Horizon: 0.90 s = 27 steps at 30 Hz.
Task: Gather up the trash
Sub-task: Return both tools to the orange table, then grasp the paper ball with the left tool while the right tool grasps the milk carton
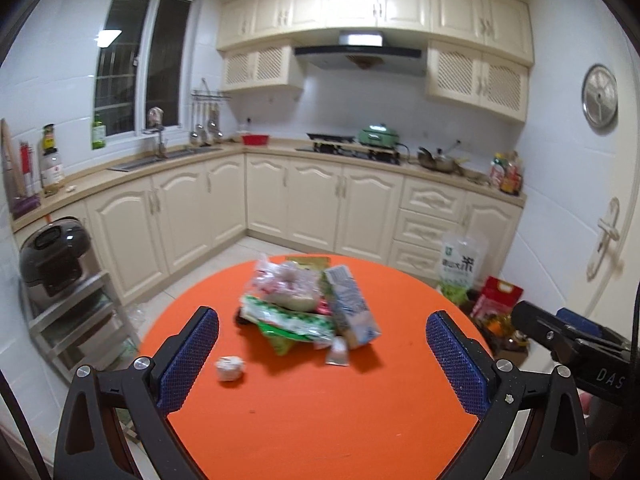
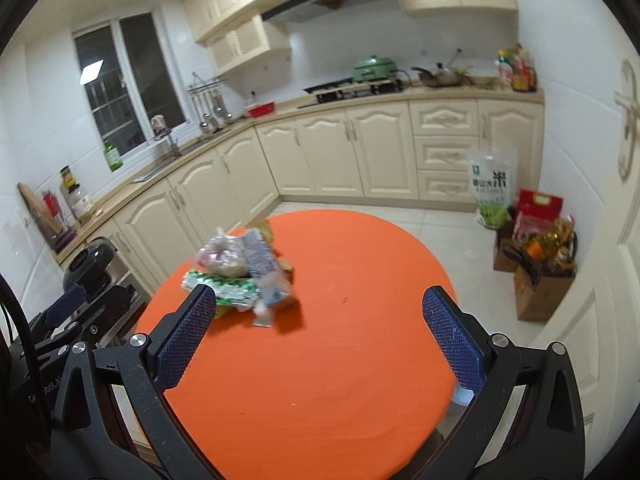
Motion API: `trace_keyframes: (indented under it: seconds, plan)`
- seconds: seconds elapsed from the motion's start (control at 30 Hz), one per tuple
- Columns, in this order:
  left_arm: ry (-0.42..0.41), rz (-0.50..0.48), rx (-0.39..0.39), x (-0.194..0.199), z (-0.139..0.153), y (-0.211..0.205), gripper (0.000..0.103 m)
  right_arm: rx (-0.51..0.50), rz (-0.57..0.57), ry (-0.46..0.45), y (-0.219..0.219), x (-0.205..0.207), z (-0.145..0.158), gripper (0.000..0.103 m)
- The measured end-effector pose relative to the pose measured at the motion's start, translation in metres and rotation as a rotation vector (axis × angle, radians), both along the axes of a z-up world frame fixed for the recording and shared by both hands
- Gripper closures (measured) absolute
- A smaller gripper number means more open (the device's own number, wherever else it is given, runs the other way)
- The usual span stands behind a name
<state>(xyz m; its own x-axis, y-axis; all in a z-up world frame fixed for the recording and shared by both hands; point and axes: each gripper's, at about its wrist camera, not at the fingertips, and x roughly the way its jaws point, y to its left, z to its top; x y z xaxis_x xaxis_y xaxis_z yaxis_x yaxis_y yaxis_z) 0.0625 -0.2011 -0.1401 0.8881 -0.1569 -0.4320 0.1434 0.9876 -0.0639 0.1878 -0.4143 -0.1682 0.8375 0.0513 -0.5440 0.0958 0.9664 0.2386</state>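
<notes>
Hovering above the near edge of the round orange table (image 1: 320,408), the left gripper (image 1: 322,354) is spread wide with nothing between its fingers. The right gripper (image 2: 320,334) is likewise wide open and empty. The trash pile (image 1: 308,306) sits toward the table's far edge: a clear bag, green-and-white wrappers and a blue-and-white carton (image 1: 350,306), its print too blurred to read. Only the left view shows the crumpled paper ball (image 1: 229,368), alone nearer the left edge. The rice bag (image 2: 491,188) by the cabinets bears a large "米". "DAS" shows on the right gripper's body in the left view.
</notes>
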Motion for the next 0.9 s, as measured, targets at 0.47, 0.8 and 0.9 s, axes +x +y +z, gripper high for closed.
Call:
trace_keyframes:
  seconds: [0.47, 0.8, 0.9]
  plan:
    - [0.062, 0.123, -0.021, -0.070, -0.031, 0.032, 0.001, -0.103, 0.086, -0.009, 0.055, 0.006, 0.003, 0.000]
    - [0.176, 0.150, -0.037, -0.020, -0.021, 0.025, 0.001, -0.113, 0.112, 0.060, 0.064, 0.041, -0.021, 0.000]
    - [0.212, 0.153, -0.032, 0.029, 0.001, 0.034, 0.001, -0.116, 0.120, 0.084, 0.067, 0.056, -0.030, 0.000]
